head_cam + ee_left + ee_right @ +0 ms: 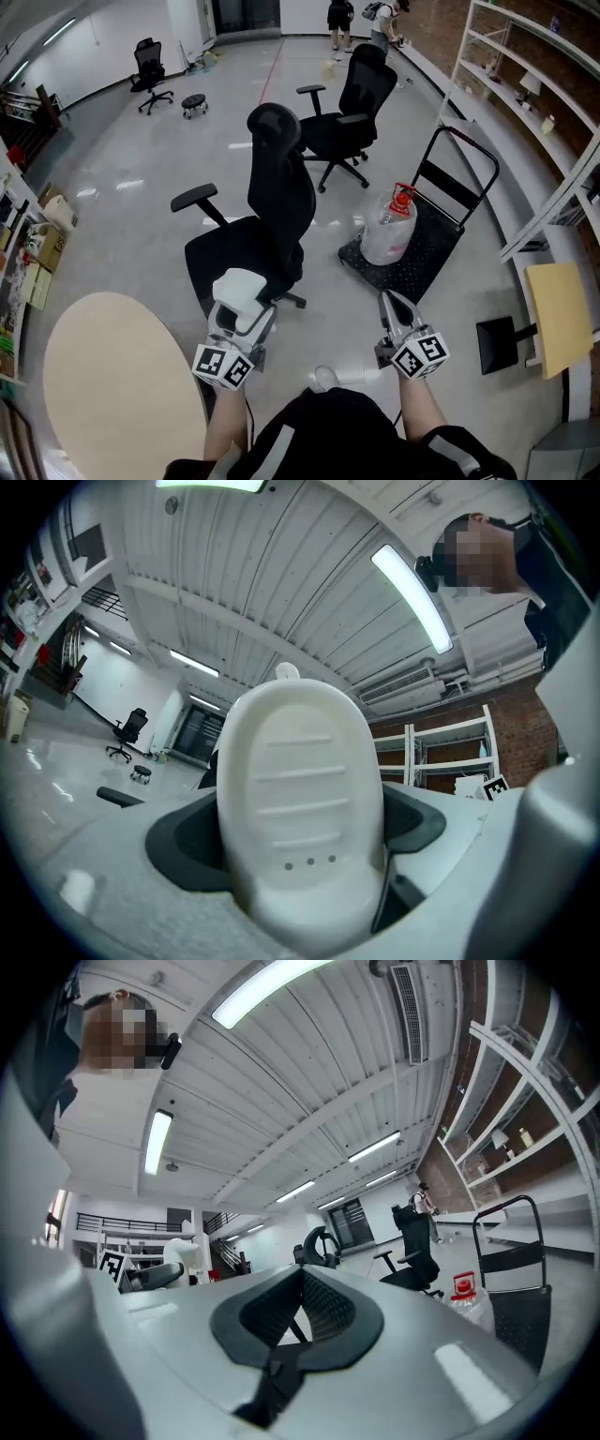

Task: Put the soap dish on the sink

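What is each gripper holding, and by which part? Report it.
Left gripper clamps the soap dish by its near end; right gripper is shut and empty.

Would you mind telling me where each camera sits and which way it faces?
Head view: on the person's head, steeply down at the floor, forearms, left gripper, right gripper.
Left gripper view: on that gripper, tilted up at ceiling; jaws shut on soap dish.
Right gripper view: likewise tilted up; jaws together, empty.
Shared: head and right gripper views both show the water bottle.

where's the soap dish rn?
The soap dish is clamped in the left gripper, low left in the head view, by the nearest office chair, right of the round table.
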{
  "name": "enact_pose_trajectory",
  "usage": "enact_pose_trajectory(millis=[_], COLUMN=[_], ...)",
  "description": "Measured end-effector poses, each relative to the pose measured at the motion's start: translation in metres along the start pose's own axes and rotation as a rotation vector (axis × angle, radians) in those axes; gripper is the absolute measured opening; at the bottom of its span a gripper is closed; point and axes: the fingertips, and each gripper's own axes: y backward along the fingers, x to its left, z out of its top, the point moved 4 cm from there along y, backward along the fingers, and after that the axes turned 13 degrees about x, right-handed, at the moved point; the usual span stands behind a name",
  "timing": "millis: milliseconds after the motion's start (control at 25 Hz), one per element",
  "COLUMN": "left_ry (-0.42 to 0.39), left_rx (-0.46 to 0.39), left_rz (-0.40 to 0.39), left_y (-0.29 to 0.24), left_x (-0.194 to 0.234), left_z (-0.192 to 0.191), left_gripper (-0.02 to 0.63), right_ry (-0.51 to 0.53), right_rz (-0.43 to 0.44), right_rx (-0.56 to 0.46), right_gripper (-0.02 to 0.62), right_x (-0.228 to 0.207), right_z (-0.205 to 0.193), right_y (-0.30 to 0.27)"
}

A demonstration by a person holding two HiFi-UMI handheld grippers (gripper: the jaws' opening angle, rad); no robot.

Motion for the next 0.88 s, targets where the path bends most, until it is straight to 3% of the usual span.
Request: enact_pose_trajectory(millis=[160,400,880], left_ry=[0.004,0.007,-0.028], left_rx=[-0.02,0.021,0.038], left_rz=[-0.06,-0.126,-0.285], left_y=[-0.011,-0.039,-0.131], left_x=[-0.01,-0.044,-0.163], left_z=[-0.008,-0.013,-0.026], left_gripper=[0.462,0.463,0.463], right_ry=[-0.002,-0.02,-0.037], right_rz=[-0.048,-0.126,-0.236], right_rx=[-0.002,-0.047,-0.126], right_gripper=[0.006,0.006,0.006], right_x=[-0.005,-0.032,-0.131], right_z=[-0.003,0.005,0.028], right_y=[0.025,0.064,0.149])
